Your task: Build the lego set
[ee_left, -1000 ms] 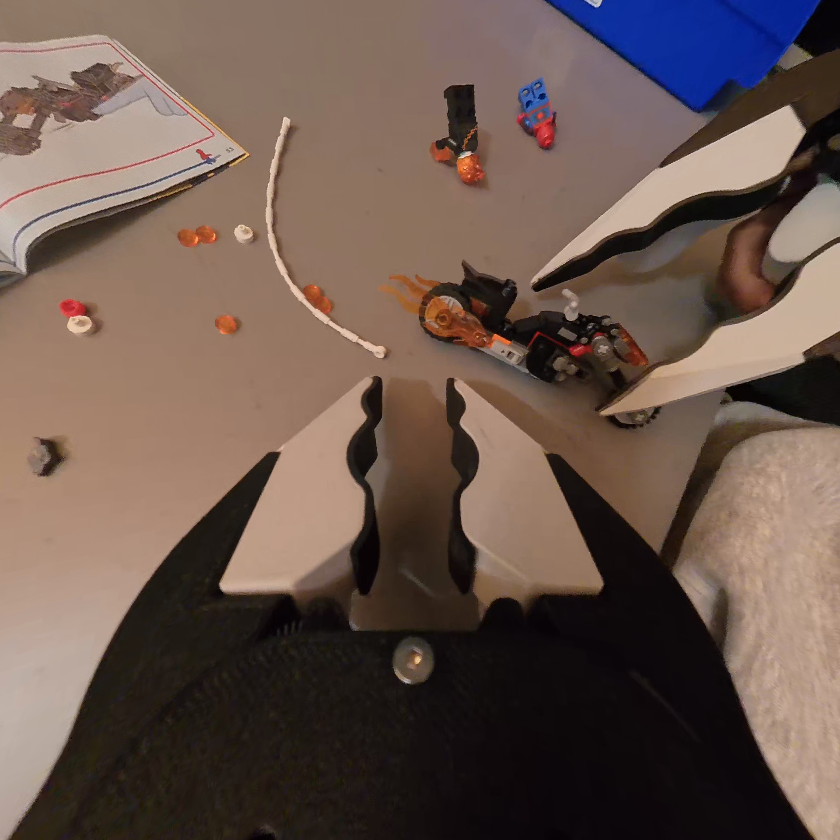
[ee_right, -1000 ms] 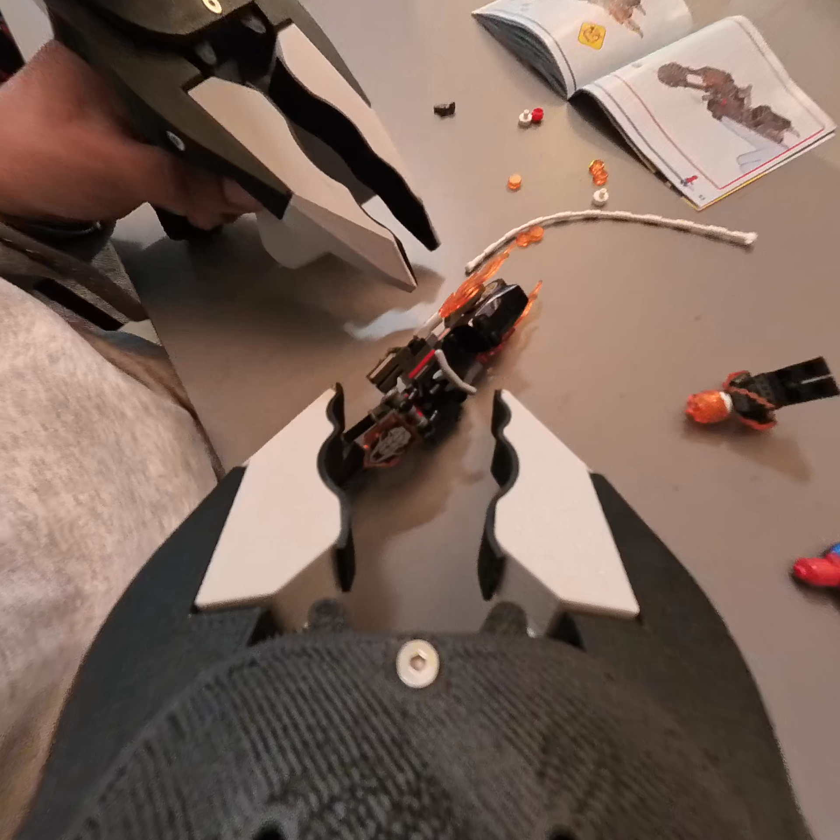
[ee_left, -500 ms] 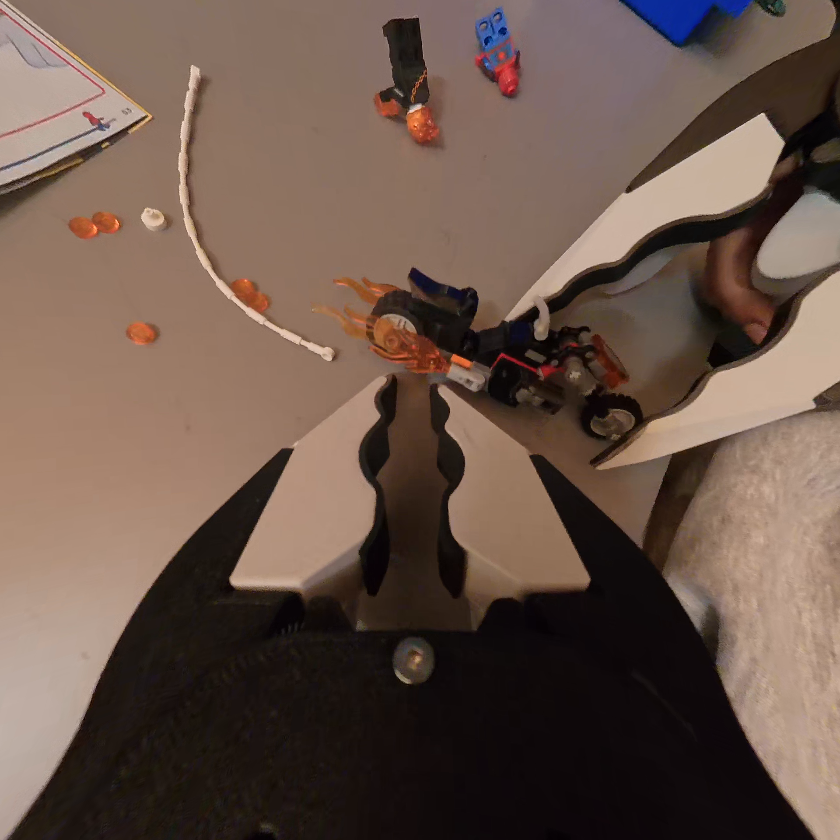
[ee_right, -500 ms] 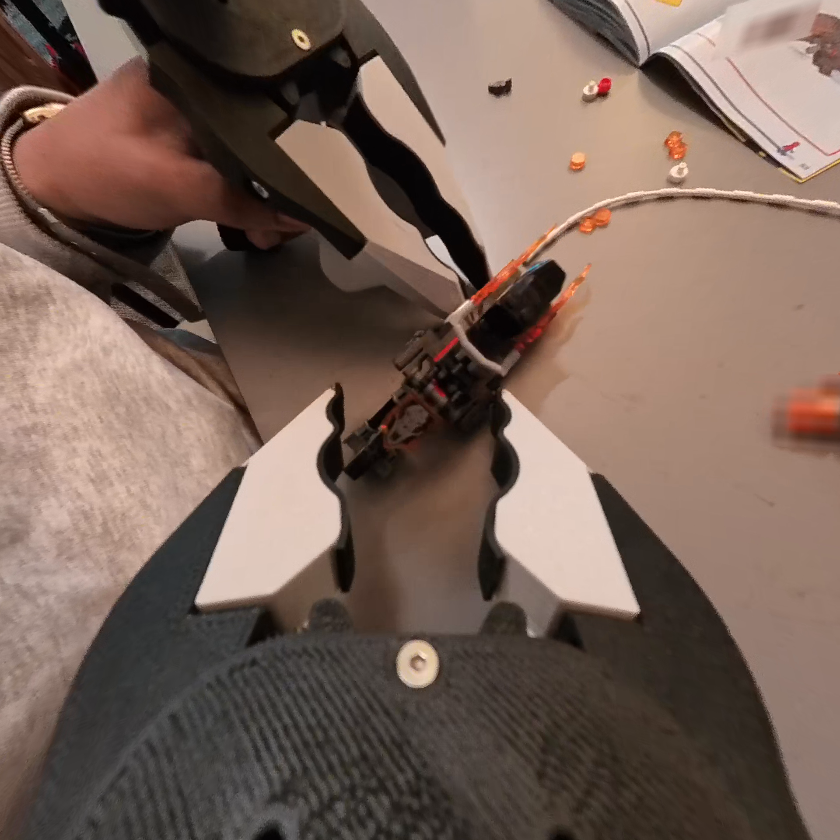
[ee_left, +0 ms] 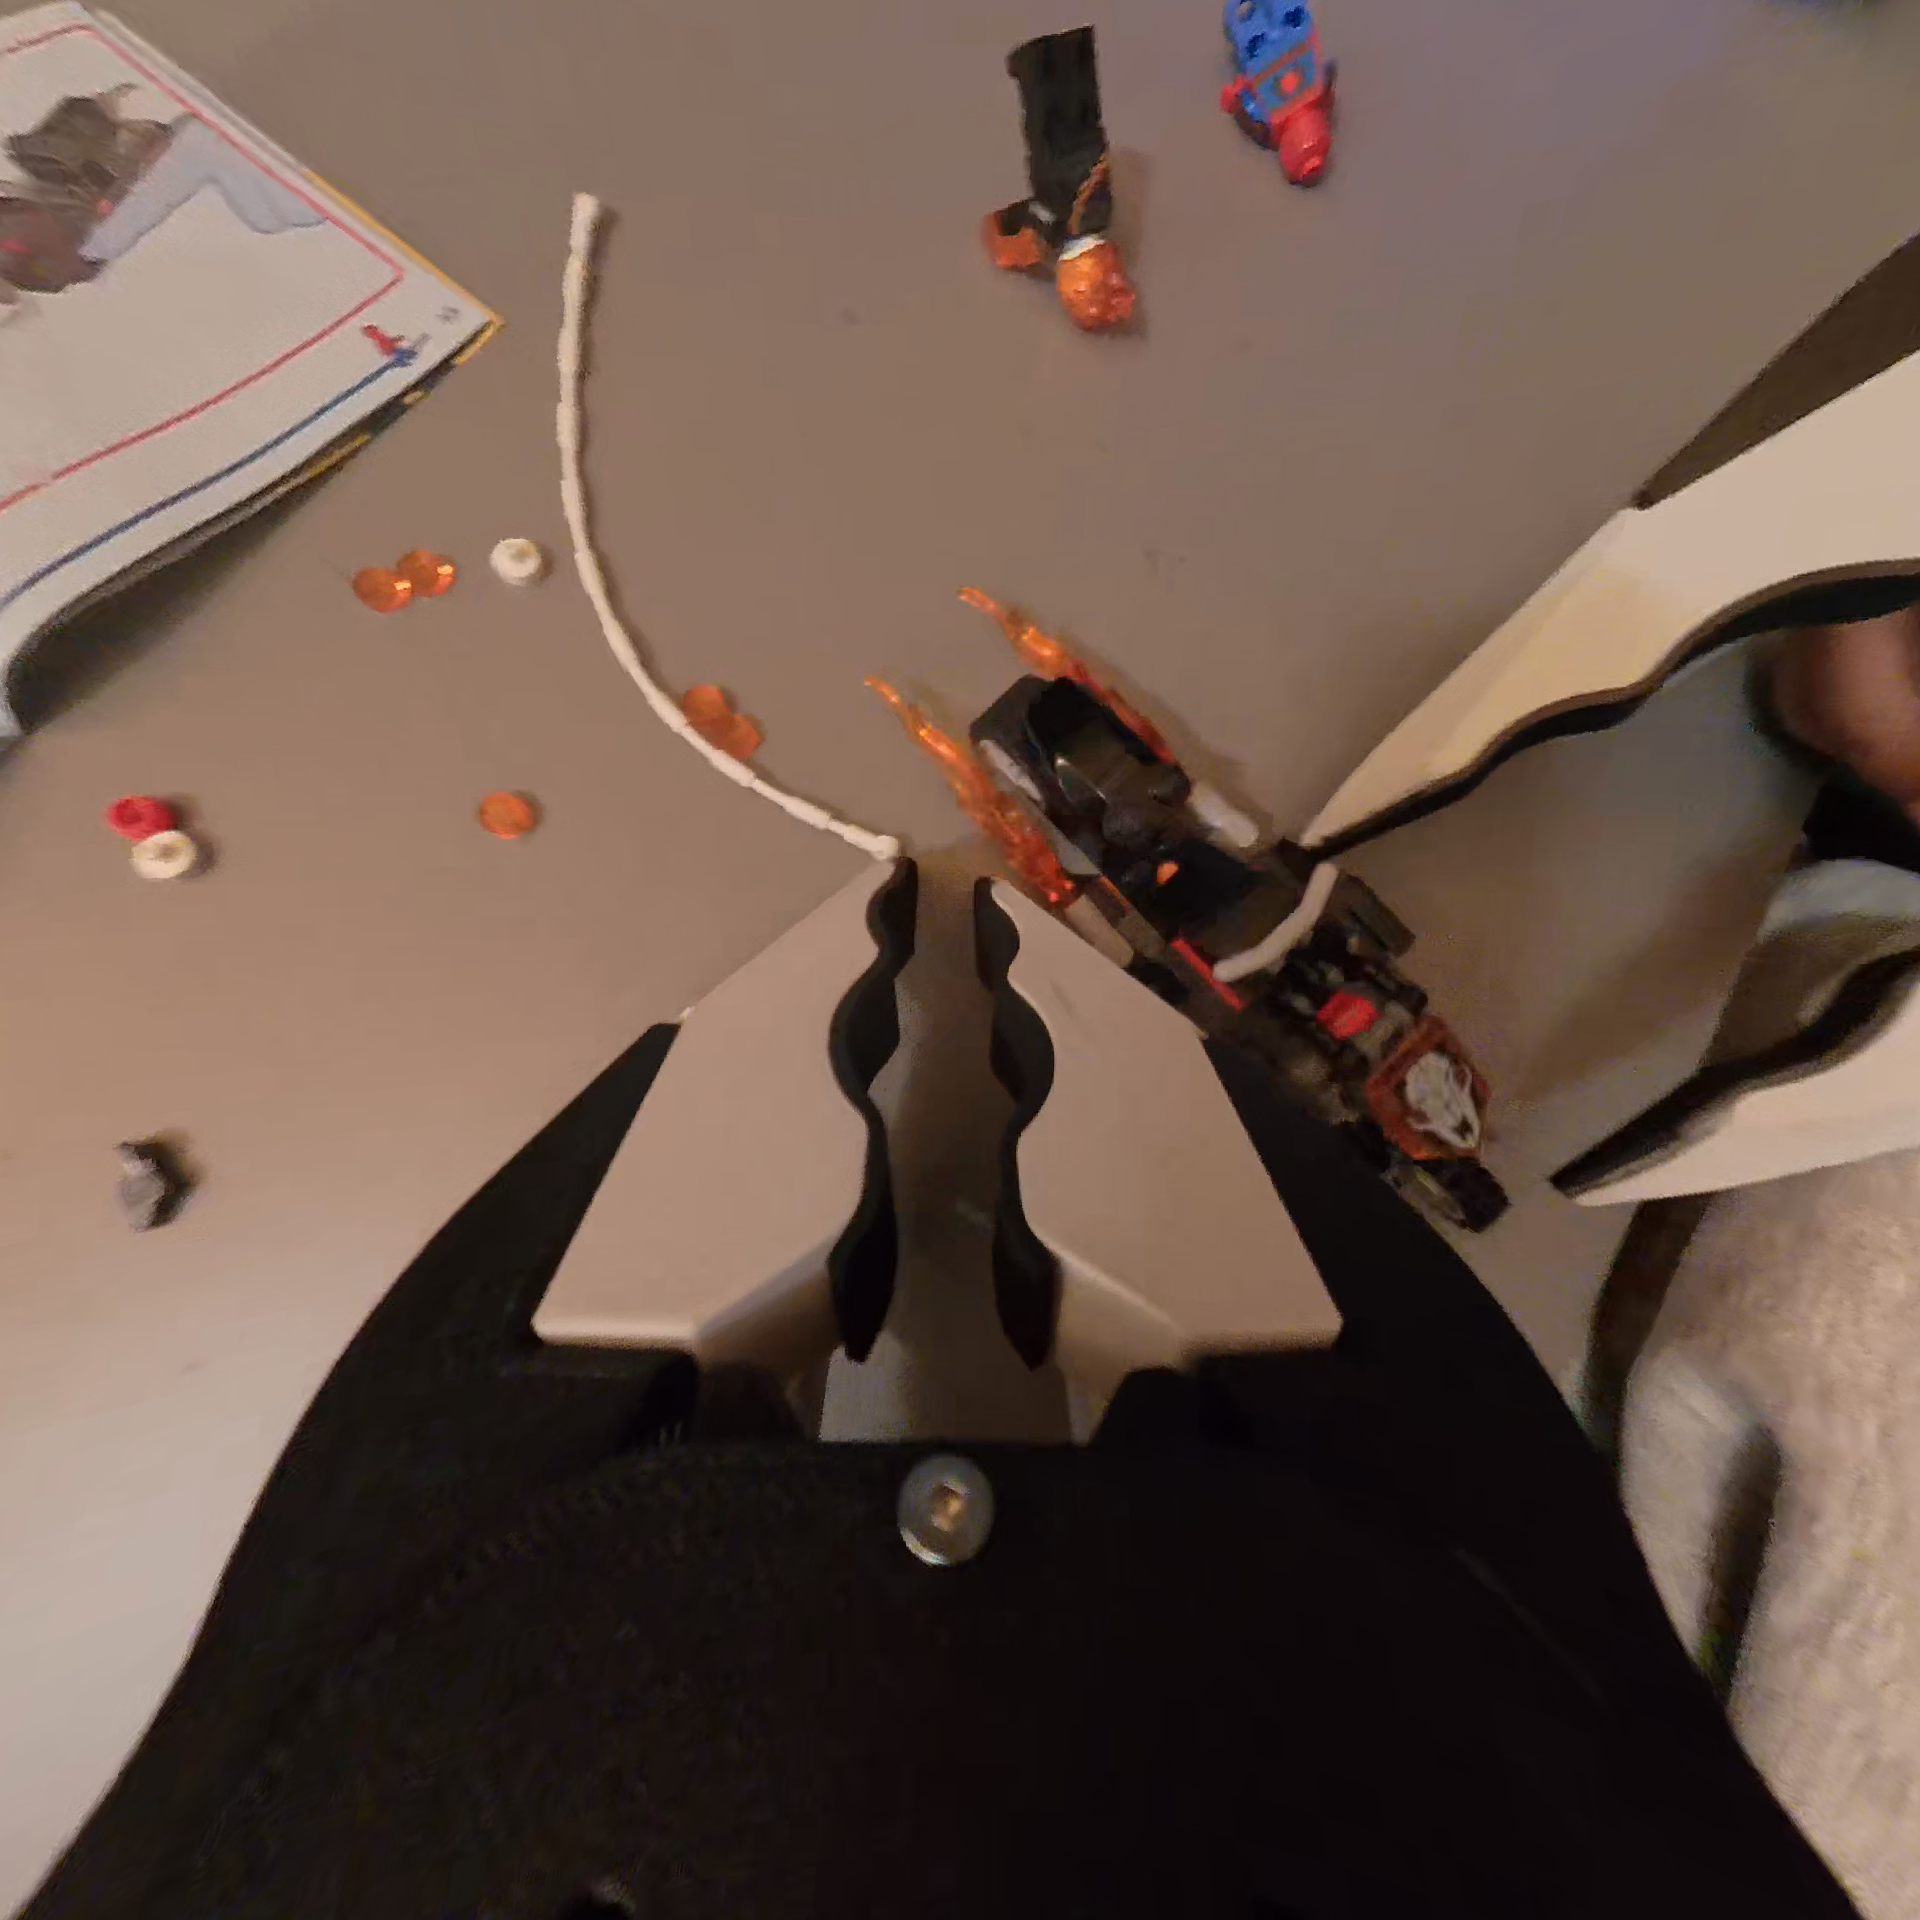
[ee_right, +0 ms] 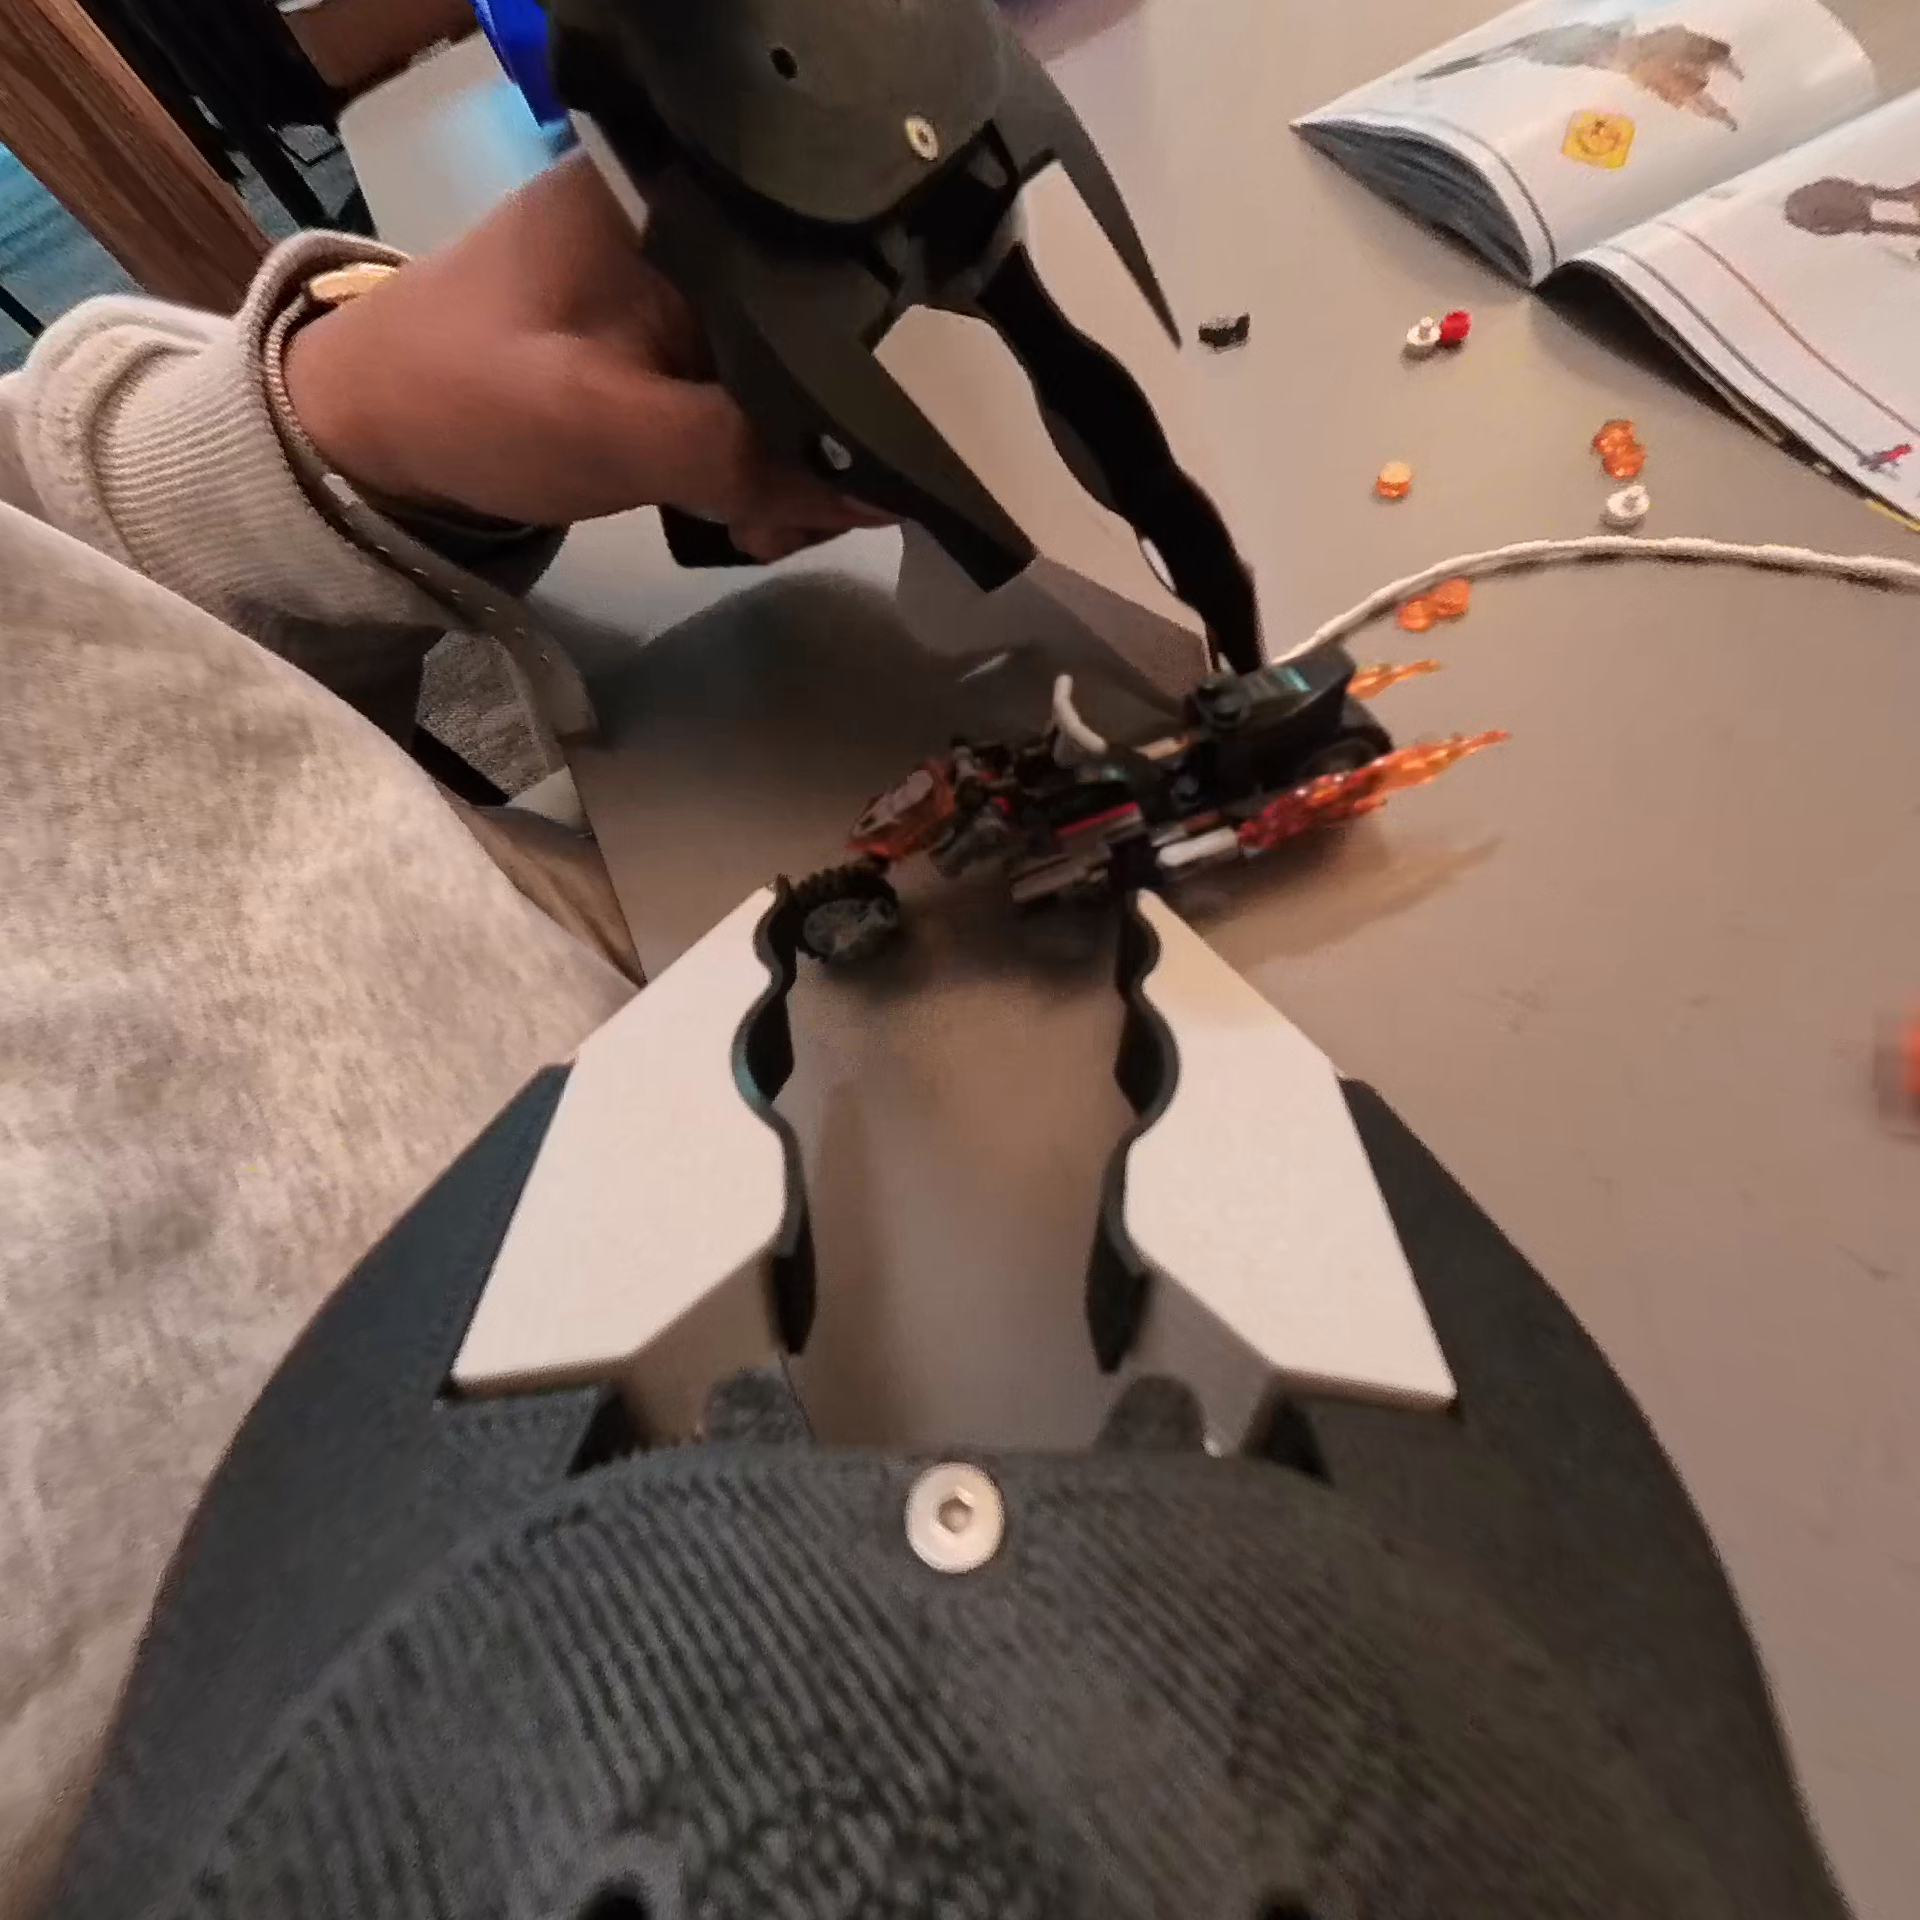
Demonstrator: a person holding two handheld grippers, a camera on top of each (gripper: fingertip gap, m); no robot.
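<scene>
A black, red and orange lego motorcycle (ee_left: 1174, 894) with orange flames at its rear lies on the grey table, near the table's edge. My left gripper (ee_left: 942, 883) is empty, its jaws almost closed with a narrow gap, and its right finger lies against the bike's flame end. In the right wrist view the left gripper's tips (ee_right: 1216, 665) touch the rear of the motorcycle (ee_right: 1091, 800). My right gripper (ee_right: 956, 904) is open and empty, with the bike's front wheel (ee_right: 842, 920) at its left fingertip. It also shows in the left wrist view (ee_left: 1434, 1008).
A white chain (ee_left: 582, 499) curves up to the left gripper's tip. A black minifigure with an orange head (ee_left: 1060, 208) and a blue-red one (ee_left: 1278, 94) lie farther back. An open booklet (ee_left: 156, 343) and loose orange (ee_left: 400, 582), red and white studs (ee_left: 151, 836) lie left. The white chain (ee_left: 582, 499) lies around 10 cm away from my left fingertips. It turns up in the right wrist view (ee_right: 1683, 550) as well.
The left gripper's jaws have narrowed and it has moved up against the bike's rear. The motorcycle has turned and shifted. The right gripper has drawn back, so the bike now sits at its fingertips.
</scene>
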